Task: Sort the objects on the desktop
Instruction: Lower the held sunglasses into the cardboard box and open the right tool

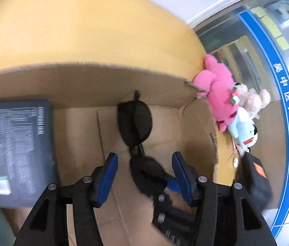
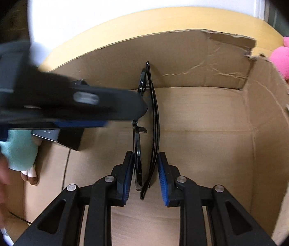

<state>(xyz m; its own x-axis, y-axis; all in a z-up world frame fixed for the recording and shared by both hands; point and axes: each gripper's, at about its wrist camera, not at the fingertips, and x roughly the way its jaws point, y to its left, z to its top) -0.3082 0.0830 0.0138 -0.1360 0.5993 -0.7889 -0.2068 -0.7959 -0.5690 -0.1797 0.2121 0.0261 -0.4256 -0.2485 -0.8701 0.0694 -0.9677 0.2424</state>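
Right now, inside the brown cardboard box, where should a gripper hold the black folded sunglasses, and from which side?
Grip the black folded sunglasses at one lens end, across their thin folded thickness, coming from above the brown cardboard box. The right gripper already pinches them so.

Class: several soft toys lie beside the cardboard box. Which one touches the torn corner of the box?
The pink plush toy. It presses against the cardboard box corner; the beige one and the pale-blue one lie farther along.
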